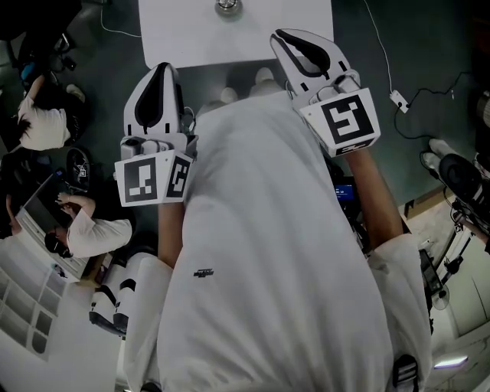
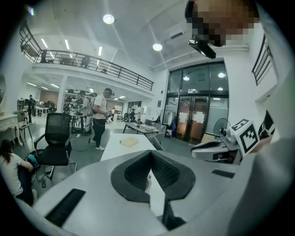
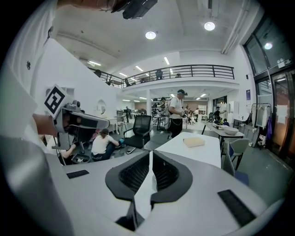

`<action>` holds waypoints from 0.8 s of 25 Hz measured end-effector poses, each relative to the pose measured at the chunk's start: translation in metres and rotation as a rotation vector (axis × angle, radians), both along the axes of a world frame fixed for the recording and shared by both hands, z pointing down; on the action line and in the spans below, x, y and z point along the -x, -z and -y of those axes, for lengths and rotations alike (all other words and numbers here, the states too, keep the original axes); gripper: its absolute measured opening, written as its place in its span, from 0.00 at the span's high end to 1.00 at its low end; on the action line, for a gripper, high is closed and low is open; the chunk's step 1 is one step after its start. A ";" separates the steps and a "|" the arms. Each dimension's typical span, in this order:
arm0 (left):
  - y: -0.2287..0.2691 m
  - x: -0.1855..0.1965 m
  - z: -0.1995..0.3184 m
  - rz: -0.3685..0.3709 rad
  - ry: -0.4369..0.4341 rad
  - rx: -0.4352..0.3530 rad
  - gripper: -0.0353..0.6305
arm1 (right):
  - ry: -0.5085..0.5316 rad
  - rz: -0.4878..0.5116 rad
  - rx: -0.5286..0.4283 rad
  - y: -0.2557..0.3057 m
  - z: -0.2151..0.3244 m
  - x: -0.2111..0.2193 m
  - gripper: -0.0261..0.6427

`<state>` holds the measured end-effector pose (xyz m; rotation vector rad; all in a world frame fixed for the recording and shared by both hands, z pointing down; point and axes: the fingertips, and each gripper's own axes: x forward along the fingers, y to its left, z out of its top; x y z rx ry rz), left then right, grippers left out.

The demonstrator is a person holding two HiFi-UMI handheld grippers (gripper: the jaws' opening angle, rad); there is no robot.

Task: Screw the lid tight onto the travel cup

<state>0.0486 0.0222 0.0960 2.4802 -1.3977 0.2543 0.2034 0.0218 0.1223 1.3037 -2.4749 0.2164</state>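
Note:
A round metal object (image 1: 226,7), possibly the cup or its lid, sits on the white table (image 1: 176,31) at the far edge of the head view, cut off by the frame. My left gripper (image 1: 161,70) is held close to my chest, short of the table's near edge, its jaws shut with nothing between them. My right gripper (image 1: 280,35) reaches a little over the table's right part, jaws closed together and empty. Each gripper view looks out level across the hall over its own closed jaws (image 2: 150,155) (image 3: 150,155); the other gripper (image 2: 215,150) (image 3: 83,120) shows at the side.
A flat tan object (image 3: 193,142) (image 2: 129,142) lies on the far end of the long white table (image 3: 203,154). A black office chair (image 2: 56,140), seated people (image 1: 84,230) and a standing person (image 3: 177,117) are around it. Cables (image 1: 398,99) run over the dark floor.

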 end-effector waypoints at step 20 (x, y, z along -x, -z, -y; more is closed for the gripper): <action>-0.003 -0.011 0.009 -0.014 -0.066 -0.006 0.94 | -0.052 -0.003 0.014 -0.007 -0.004 0.001 0.94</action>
